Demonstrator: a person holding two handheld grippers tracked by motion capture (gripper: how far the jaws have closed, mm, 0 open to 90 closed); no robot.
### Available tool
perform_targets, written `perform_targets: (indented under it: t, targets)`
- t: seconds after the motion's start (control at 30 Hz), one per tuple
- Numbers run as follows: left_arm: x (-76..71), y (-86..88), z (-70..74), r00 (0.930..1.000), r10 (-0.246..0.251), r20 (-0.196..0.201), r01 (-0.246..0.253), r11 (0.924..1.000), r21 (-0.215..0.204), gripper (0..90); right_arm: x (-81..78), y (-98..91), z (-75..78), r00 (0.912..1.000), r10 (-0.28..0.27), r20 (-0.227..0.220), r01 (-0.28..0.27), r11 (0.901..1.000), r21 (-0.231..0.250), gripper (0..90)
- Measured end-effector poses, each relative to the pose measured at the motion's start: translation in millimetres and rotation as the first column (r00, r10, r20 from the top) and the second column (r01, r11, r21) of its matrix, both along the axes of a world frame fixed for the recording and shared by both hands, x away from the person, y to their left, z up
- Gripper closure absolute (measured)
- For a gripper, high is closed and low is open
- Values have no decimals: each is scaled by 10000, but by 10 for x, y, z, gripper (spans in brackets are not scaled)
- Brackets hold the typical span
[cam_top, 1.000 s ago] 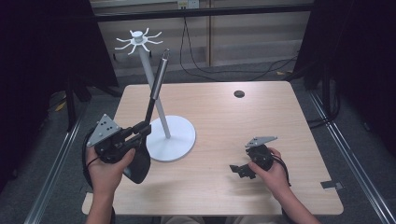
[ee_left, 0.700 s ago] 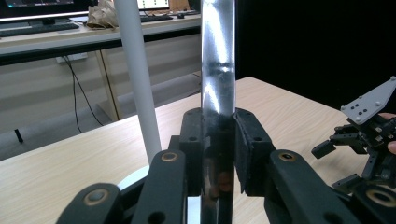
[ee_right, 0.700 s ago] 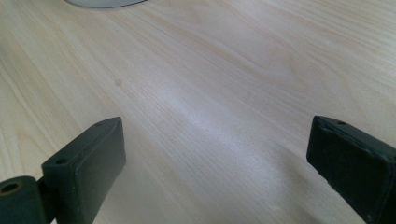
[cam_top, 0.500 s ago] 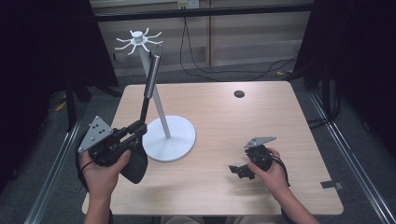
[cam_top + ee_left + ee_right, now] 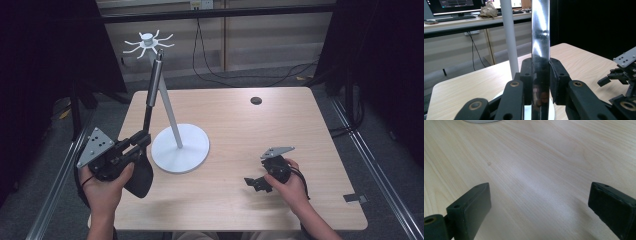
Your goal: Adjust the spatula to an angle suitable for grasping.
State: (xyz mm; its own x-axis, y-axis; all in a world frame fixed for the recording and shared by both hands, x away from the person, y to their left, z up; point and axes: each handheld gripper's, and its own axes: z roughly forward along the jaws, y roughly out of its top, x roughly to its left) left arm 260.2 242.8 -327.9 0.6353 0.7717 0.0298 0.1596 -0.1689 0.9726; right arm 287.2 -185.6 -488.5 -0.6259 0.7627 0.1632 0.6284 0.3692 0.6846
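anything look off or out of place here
Nothing spilled or broken. The white rack stand sits upright on the table, its hooks bare. The left tongs clamp a long utensil by its shiny metal handle, its dark head low by the hand. The right tongs rest open on the table, holding nothing.

I count one white stand point(image 5: 177, 142) on the bench point(image 5: 280, 125), one long metal utensil point(image 5: 154, 87), one small dark disc point(image 5: 256, 100), and two tongs point(image 5: 137, 140) point(image 5: 255, 182).

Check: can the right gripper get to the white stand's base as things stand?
Probably yes. The right gripper is open and empty, and only bare table lies between it and the stand's base; the left gripper with its rod stays beyond.
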Motion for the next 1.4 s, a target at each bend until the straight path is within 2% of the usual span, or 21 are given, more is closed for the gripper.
perform_targets:
  t: [0.13,0.23,0.33,0.47,0.67,0.87,0.9,1.4]
  targets:
    - [25,-1,-20,9999,81,66,-81,9999,-74,752,-2,-2,-5,10000,-53,-40,53,10000,-62,42]
    - [42,-7,-43,9998,200,60,-200,9998,48,752,-1,-3,-7,10000,-53,-19,53,10000,10,42]
    - [56,-10,-70,9997,235,9,-235,9997,-59,752,-1,-3,-3,10000,-47,-33,46,10000,-52,42]
    - [67,-25,-86,9990,411,170,-415,9988,278,751,0,3,-6,10000,-7,-7,7,10000,-67,42]
    - [103,-62,-118,9992,395,98,-396,9991,174,751,3,1,-4,10000,12,-26,-12,10000,-58,42]
    - [147,-111,-153,9991,431,-2,-431,9987,265,751,4,-5,-4,10000,-2,-33,2,10000,54,42]
    - [154,-122,-160,9991,433,-2,-433,9989,160,751,4,-8,-2,10000,-6,-18,6,10000,16,42]
    - [269,-254,-233,9991,374,-185,-373,9993,48,751,7,-24,6,10000,-13,-11,13,9999,108,42]
